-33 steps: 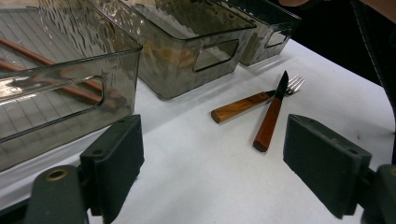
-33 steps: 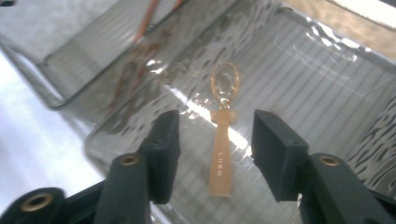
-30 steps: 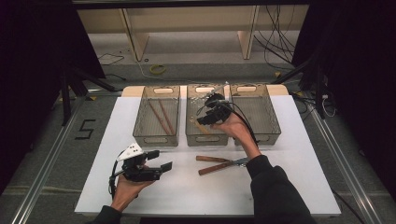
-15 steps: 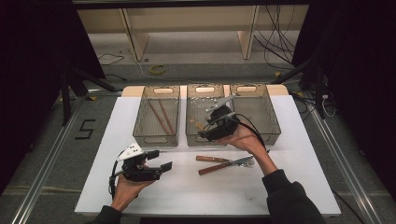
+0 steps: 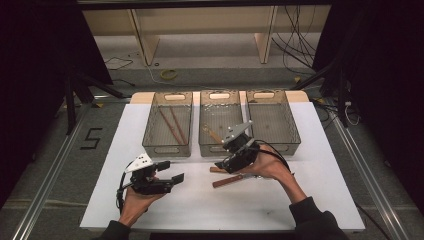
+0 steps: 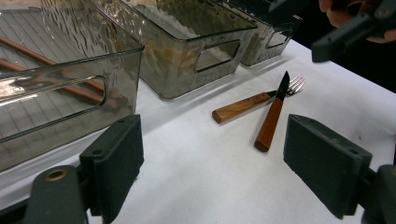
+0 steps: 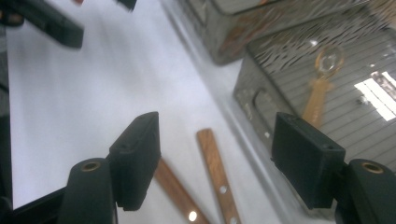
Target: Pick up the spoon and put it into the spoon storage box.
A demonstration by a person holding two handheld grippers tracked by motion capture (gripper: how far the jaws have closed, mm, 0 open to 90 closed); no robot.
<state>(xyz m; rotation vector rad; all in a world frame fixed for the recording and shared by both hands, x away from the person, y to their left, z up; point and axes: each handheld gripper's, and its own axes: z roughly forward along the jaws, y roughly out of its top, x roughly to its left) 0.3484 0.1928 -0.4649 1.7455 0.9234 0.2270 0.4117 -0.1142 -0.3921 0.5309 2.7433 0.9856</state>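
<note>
A wooden-handled knife (image 5: 227,181) and fork (image 5: 215,169) lie on the white table just in front of the middle bin (image 5: 218,149). My right gripper (image 5: 223,165) hovers over them, tilted down to the left. Its jaws have just been opening and now stand wide, gripping nothing. In the right gripper view my right gripper (image 7: 215,163) looks down on two wooden handles (image 7: 217,170) on the table. A wooden spoon (image 7: 322,88) lies in the middle bin. My left gripper (image 5: 171,171) rests open at the front left. From the left gripper view, knife (image 6: 271,116) and fork (image 6: 245,106) lie crossed ahead of my left gripper (image 6: 222,168).
Three smoky clear bins stand in a row at the back of the table. The left bin (image 5: 150,137) holds two chopsticks (image 5: 170,125). The right bin (image 5: 295,135) stands beside the middle one. White table surface (image 5: 200,210) spreads in front of both hands.
My right gripper has come back from above the middle bin toward the person, down to the knife and fork, with its jaws wider. The left gripper has not moved.
</note>
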